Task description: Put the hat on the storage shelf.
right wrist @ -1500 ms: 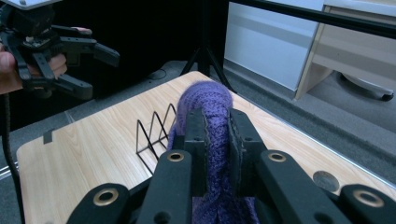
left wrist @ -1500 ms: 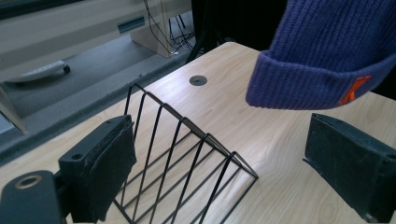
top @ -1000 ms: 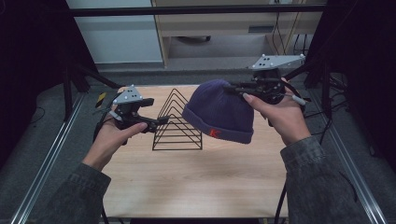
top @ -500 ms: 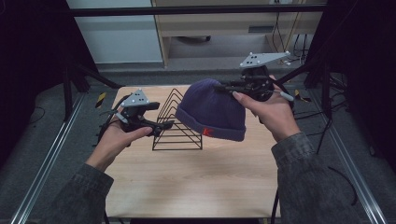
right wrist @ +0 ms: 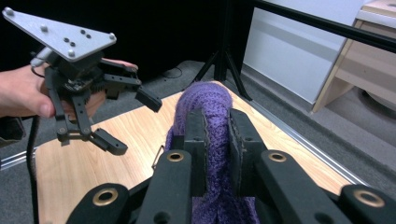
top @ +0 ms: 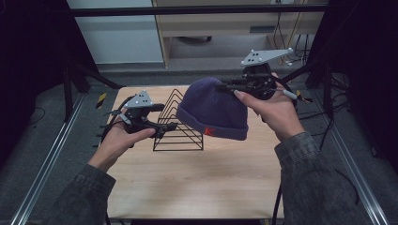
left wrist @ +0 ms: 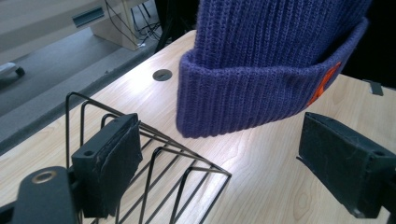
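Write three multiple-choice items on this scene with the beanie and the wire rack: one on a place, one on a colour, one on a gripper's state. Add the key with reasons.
1. Where is the beanie?
A. Lying flat on the table
B. Held up in the air above the table, beside the wire rack
C. Hanging on the rack

2. What colour is the beanie?
A. Purple with a small orange mark on its cuff
B. Plain grey
C. Green with white stripes

3. How is the left gripper?
A. Shut on the rack
B. Shut on the beanie
C. Open, with nothing between its jaws

Key: 1 B, the right gripper pinches the beanie's crown and its cuff hangs clear of the wood; 2 A, the left gripper view shows purple knit and an orange mark; 3 C, its two pads stand wide apart there.
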